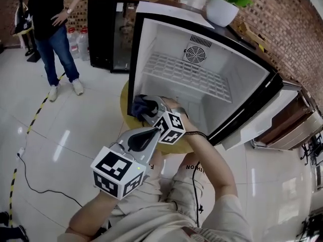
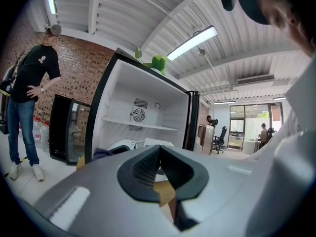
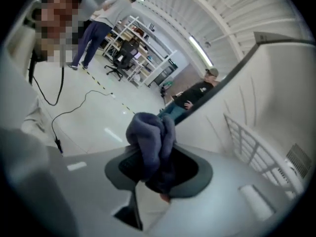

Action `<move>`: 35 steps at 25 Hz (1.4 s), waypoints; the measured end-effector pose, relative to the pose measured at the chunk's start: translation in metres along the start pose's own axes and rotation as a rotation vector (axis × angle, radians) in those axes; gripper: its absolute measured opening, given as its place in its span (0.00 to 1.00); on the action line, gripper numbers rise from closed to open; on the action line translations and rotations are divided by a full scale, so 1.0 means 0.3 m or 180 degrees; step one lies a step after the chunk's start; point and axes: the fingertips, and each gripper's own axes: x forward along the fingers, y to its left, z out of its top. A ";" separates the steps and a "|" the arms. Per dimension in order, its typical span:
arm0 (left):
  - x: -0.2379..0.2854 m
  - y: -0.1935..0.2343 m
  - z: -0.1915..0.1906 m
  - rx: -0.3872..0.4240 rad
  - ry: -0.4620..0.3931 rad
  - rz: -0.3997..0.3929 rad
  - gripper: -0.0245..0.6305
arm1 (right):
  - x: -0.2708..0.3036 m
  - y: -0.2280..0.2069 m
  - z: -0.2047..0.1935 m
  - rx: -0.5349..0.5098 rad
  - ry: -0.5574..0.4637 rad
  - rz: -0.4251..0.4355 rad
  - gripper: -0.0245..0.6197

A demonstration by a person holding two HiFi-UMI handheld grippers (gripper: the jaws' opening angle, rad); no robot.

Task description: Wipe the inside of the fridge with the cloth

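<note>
At the far left a bystander (image 1: 55,29) stood on the tiled floor (image 1: 91,135), hand on hip, next to a black glass-door cabinet (image 1: 106,34). My left hand-held gripper (image 2: 159,154) sat low in the head view, short of the fridge, with its jaws pressed together and nothing between them. Just beyond it, my right hand-held gripper (image 3: 155,167) was pinching the dark blue cloth (image 3: 150,142), which bulged up out of the jaws in a bunch. That cloth (image 1: 143,105) was at the lower left corner of the open fridge (image 1: 151,44); I could not tell whether it touched the wall. Inside were a white wire shelf (image 1: 181,74) and a round fan grille (image 1: 194,54). A potted plant (image 1: 224,1) stood on top, and the door (image 1: 272,120) hung open at the right.
</note>
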 end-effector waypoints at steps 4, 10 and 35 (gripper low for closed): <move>0.010 -0.020 -0.005 0.0003 0.0028 -0.0045 0.04 | 0.023 -0.130 -0.159 0.0241 0.0304 -0.0283 0.23; 0.001 -0.003 -0.009 -0.0023 0.0038 -0.0014 0.04 | 0.223 -0.316 -0.447 0.0138 0.1373 -0.0739 0.23; -0.012 -0.041 0.015 0.0067 -0.0005 -0.0093 0.04 | 0.042 -0.151 -0.337 0.0945 0.0988 -0.0444 0.23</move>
